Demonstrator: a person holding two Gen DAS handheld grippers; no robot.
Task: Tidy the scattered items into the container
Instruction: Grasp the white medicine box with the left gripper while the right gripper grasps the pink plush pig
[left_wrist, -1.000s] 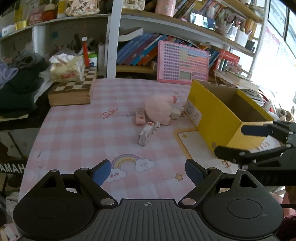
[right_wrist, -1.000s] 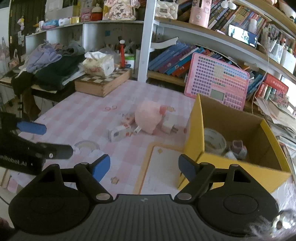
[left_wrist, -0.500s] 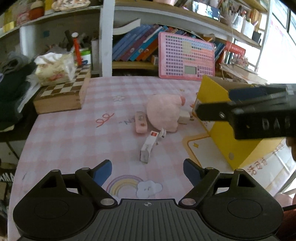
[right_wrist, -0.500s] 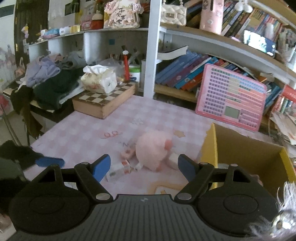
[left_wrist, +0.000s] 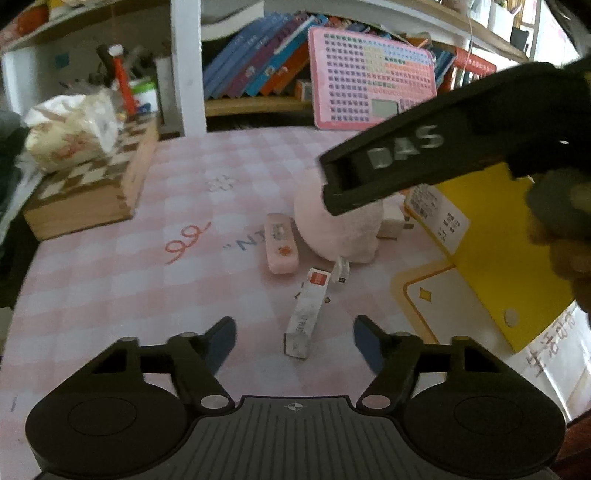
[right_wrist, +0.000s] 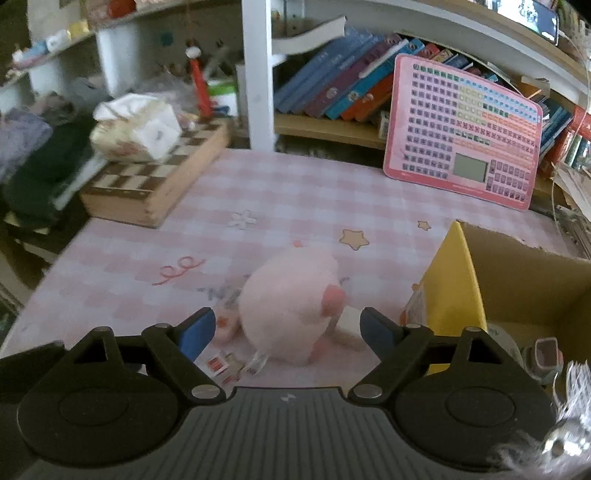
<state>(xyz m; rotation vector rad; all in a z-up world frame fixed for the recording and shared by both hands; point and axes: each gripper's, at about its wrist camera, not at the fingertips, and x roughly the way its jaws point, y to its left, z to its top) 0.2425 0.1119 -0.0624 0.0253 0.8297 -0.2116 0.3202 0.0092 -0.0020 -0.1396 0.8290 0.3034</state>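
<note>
Pink checked cloth (left_wrist: 110, 288) lies under both grippers. Left gripper (left_wrist: 294, 341) is spread wide and empty, with one long white box (left_wrist: 306, 314) just ahead between its fingers. Right gripper (right_wrist: 287, 332), also spread and empty, frames one round fluffy plush (right_wrist: 291, 299). Right of it stands one yellow cardboard bin (right_wrist: 461, 288) holding a tape roll (right_wrist: 504, 341) and a small pink-topped thing (right_wrist: 545, 354).

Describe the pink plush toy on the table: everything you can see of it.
The pink plush toy is a rounded, fuzzy, pale pink lump lying on the checked tablecloth, left of the yellow box. A darker pink nub sticks out on its box-facing side. A white charger block rests against it on that side, and a pink eraser-like bar lies close on the other. The open right gripper frames it; its fingers are apart from it, as far as the blur shows.
</note>
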